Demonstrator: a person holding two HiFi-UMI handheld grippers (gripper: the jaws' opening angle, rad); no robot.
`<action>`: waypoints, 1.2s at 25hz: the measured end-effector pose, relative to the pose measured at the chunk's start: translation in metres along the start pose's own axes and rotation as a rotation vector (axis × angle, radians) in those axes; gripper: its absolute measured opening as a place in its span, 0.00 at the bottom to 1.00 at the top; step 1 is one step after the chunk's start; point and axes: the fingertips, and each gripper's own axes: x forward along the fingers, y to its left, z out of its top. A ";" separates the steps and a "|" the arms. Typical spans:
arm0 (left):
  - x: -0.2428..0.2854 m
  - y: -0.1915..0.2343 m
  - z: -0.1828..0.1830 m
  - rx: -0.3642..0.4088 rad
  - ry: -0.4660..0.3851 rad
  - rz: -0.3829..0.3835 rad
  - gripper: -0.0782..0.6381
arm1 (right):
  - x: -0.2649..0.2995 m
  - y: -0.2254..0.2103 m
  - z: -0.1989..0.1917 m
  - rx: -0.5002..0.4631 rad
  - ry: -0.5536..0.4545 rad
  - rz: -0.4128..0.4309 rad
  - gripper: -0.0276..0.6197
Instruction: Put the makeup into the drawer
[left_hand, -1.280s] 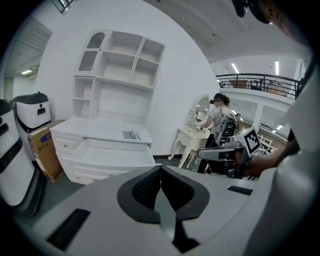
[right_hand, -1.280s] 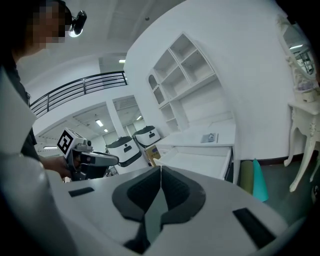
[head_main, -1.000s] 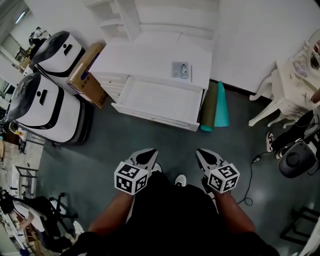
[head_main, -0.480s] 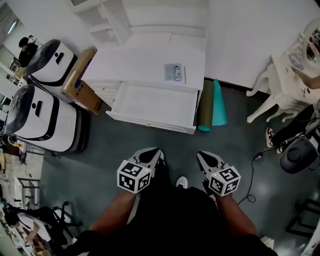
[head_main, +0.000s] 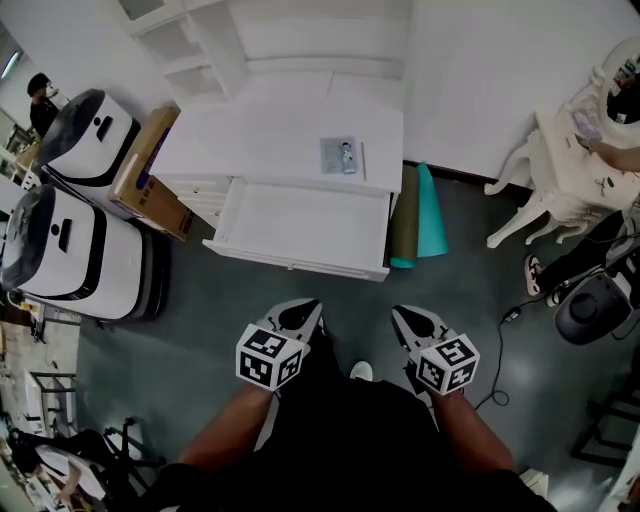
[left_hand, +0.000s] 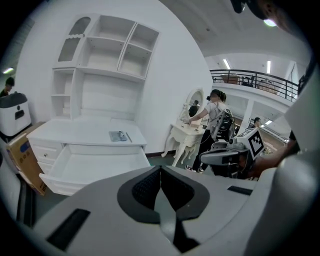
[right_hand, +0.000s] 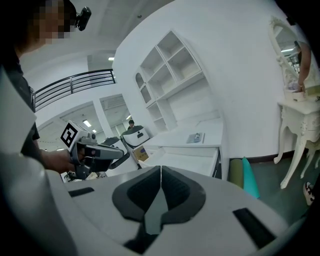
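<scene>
You stand facing a white desk, well short of it. The makeup, a small flat grey case, lies on the desk top towards its right side, just beyond the open drawer (which looks empty). Your left gripper and right gripper sit low near your body, jaws pressed together on nothing. No step looks done: reaching, grasping and placing all remain.
</scene>
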 end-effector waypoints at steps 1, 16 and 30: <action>0.002 0.004 0.003 -0.002 -0.003 -0.004 0.12 | 0.004 -0.002 0.002 -0.002 0.004 -0.005 0.09; 0.035 0.118 0.057 -0.005 -0.013 -0.032 0.12 | 0.121 -0.014 0.071 -0.016 0.019 -0.045 0.09; 0.070 0.210 0.092 0.049 0.029 -0.095 0.12 | 0.210 -0.053 0.118 -0.042 0.040 -0.196 0.09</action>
